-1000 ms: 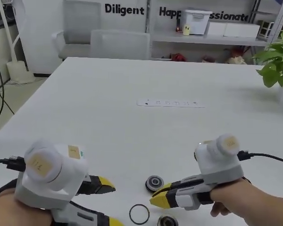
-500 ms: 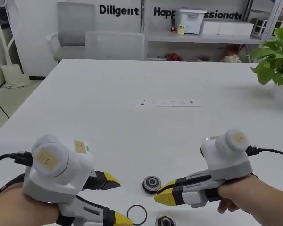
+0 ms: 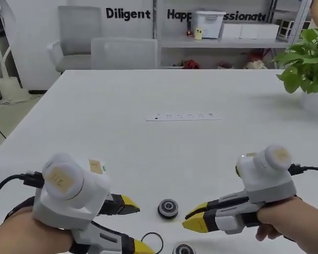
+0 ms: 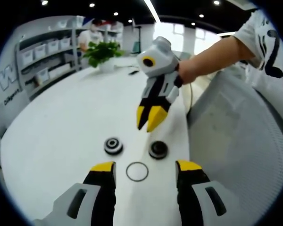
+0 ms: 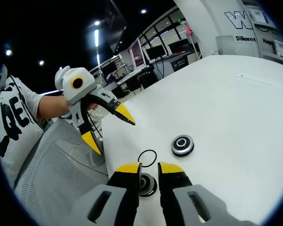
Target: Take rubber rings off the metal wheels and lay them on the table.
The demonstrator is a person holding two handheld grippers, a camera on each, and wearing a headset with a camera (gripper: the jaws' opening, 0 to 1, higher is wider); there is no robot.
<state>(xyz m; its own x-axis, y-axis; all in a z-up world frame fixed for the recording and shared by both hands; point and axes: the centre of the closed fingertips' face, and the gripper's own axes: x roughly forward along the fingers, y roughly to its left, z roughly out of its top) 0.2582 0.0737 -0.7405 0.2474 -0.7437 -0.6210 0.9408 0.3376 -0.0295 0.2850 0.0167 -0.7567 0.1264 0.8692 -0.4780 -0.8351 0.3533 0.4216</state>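
Near left on the white desk (image 3: 175, 153): left gripper (image 3: 137, 223), held in a hand (image 3: 18, 233), with a black cable (image 3: 2, 188) off its back. Jaws spread wide, yellow tips pointing right, gripping nothing.

Just right of the nearer tip: one loose rubber ring (image 4: 137, 163), thin and black. Lies flat on the desk, off both wheels. In the left gripper view, sits a little ahead of the gap between the two tips and touches neither.

Beyond the ring, between the two grippers: far metal wheel (image 3: 168, 208), flat on the desk, a dark band round a bright middle. Well clear of both sets of jaws.

Just right of the ring, at the near edge of the desk: near metal wheel (image 4: 158, 149), darker overall, beside the ring but apart from it. Cannot tell whether a rubber ring is on either wheel.

Near right: right gripper (image 3: 192, 218) in the other hand (image 3: 289, 222), cable trailing right. Jaws drawn almost together with a narrow gap, nothing gripped. Tips point left and, in the left gripper view, hang clear above the near wheel without touching it. In the right gripper view, shows that wheel through the gap.

Far side, left to right: two grey chairs (image 3: 122, 53) at the desk's far edge, a white socket strip (image 3: 183, 116) mid-desk, a shelf (image 3: 222, 43) with a white lidded box (image 3: 209, 24), and a green plant (image 3: 307, 61) at far right.
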